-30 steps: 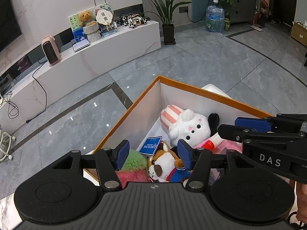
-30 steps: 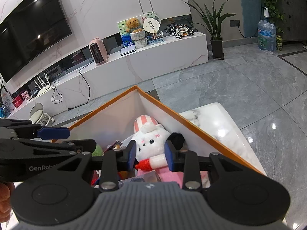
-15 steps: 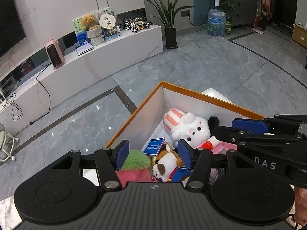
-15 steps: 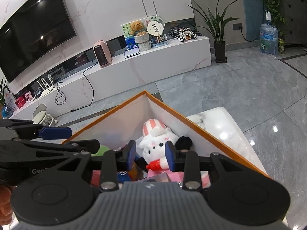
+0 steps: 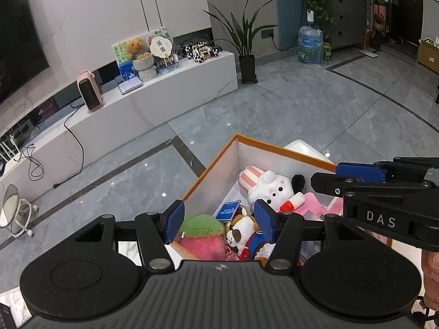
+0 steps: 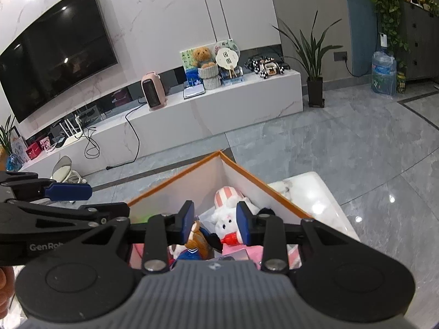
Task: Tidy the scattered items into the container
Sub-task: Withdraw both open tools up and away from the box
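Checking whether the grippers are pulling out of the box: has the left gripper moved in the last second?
Yes. The left gripper has risen and backed away: the orange-rimmed box sits lower and smaller in its view, with more floor and TV bench showing.

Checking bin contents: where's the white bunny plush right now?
In the left wrist view the white bunny plush lies inside the orange-rimmed box, near its far corner, with the dog plush in front and the red-capped bottle against its right side.
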Demonstrator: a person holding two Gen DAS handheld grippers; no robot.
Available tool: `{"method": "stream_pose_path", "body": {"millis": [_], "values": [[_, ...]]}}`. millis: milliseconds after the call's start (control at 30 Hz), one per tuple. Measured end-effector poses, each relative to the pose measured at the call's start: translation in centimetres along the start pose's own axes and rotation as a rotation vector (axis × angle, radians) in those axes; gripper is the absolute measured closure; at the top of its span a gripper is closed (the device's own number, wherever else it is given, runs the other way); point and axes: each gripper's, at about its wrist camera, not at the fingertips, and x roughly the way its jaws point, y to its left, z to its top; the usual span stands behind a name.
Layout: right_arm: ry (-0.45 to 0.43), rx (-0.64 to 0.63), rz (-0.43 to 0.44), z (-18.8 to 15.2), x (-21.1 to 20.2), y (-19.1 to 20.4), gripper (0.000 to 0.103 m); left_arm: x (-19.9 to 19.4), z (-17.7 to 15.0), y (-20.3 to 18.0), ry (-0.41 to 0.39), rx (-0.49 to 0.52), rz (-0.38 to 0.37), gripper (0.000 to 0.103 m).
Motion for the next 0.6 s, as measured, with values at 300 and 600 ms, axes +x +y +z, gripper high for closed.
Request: {"method": "stream_pose_path", "body": {"millis": [300,600], "values": [[-0.033,-0.027,0.011,0.7,-3.2,0.9,0.065,-3.1,-0.1,-0.3,-0.033,-0.003,0.01,0.036],[-0.084,-0.082,0.002,0.7,-8.0,2.0,0.056,-7.0,-0.9,-1.0,-0.084,-0.013,0.001,0.034]]}}
